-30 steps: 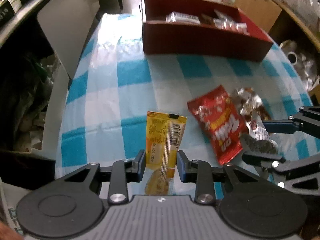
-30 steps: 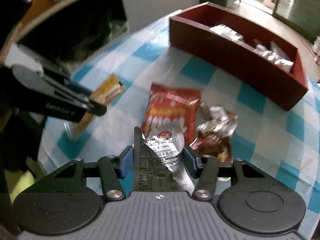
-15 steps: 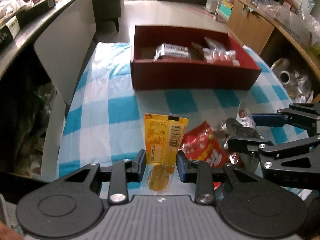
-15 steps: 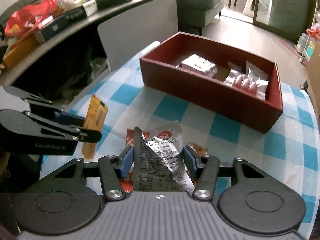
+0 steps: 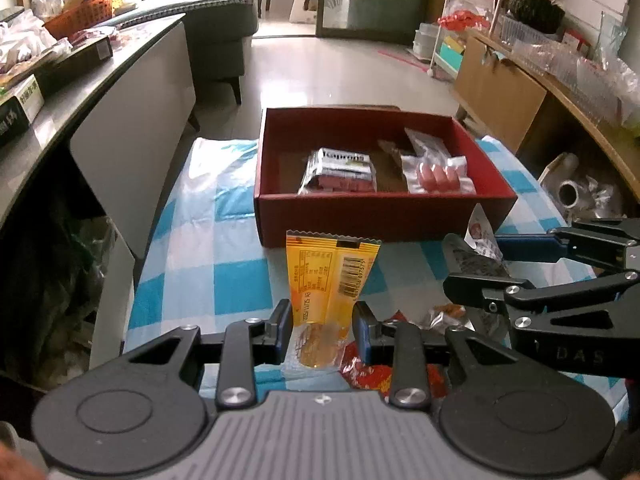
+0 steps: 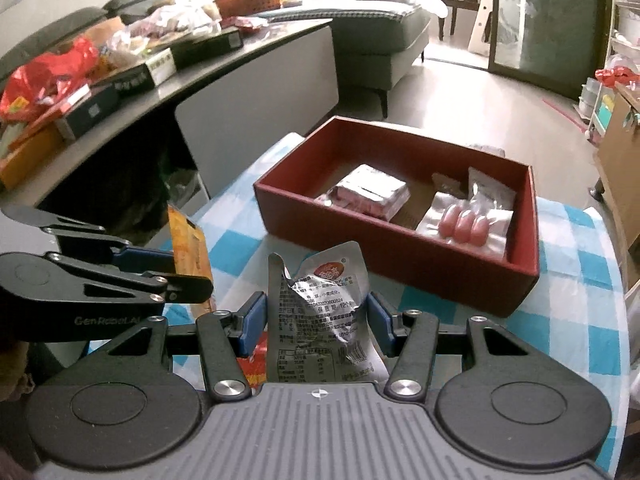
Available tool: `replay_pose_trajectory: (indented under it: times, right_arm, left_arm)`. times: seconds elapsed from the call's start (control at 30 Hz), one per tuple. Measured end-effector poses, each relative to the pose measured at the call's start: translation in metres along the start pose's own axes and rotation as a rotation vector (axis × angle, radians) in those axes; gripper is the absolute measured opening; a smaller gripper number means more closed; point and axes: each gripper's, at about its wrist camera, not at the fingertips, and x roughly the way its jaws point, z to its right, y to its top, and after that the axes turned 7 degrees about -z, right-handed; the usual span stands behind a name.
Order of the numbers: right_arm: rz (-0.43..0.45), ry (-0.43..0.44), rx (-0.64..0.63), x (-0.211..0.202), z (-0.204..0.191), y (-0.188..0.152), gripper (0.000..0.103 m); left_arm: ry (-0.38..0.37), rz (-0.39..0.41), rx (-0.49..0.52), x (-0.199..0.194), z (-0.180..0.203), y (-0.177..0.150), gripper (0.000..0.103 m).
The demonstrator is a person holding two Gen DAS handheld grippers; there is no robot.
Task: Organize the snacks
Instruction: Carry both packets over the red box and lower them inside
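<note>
While our left hand-held gripper (image 5: 322,330) clamps a yellow packet (image 5: 328,276) above the checked desk (image 5: 224,264), our right hand-held gripper (image 6: 316,318) grips a silver pouch (image 6: 320,304), red box (image 6: 384,244) at twelve o'clock, holding wrapped sausages (image 6: 464,226)

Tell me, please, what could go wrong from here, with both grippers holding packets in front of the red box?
1. The left gripper pinches the yellow packet only near its lower end, so it could slip out or flop on the way.
2. The right gripper and its crumpled silver packet sit close beside the left one; both heading for the red box might collide.
3. The sausage packet and wrapped bars already take floor space; new packets could catch on the near wall.
</note>
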Motion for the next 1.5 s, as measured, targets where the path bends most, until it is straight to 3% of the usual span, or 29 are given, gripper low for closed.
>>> replay_pose_trajectory:
  times: [0.57, 1.0, 1.5]
  right_arm:
    - [0.065, -0.014, 0.035, -0.002, 0.023, 0.030, 0.062]
    - [0.118, -0.028, 0.091, 0.006, 0.049, 0.064, 0.062]
    - [0.122, -0.038, 0.137, 0.031, 0.078, 0.091, 0.062]
  left_arm:
    - [-0.015, 0.080, -0.008, -0.004, 0.015, 0.044, 0.027]
    - [0.012, 0.133, -0.012, 0.009, 0.023, 0.092, 0.026]
    - [0.060, 0.141, -0.019, 0.037, 0.028, 0.133, 0.025]
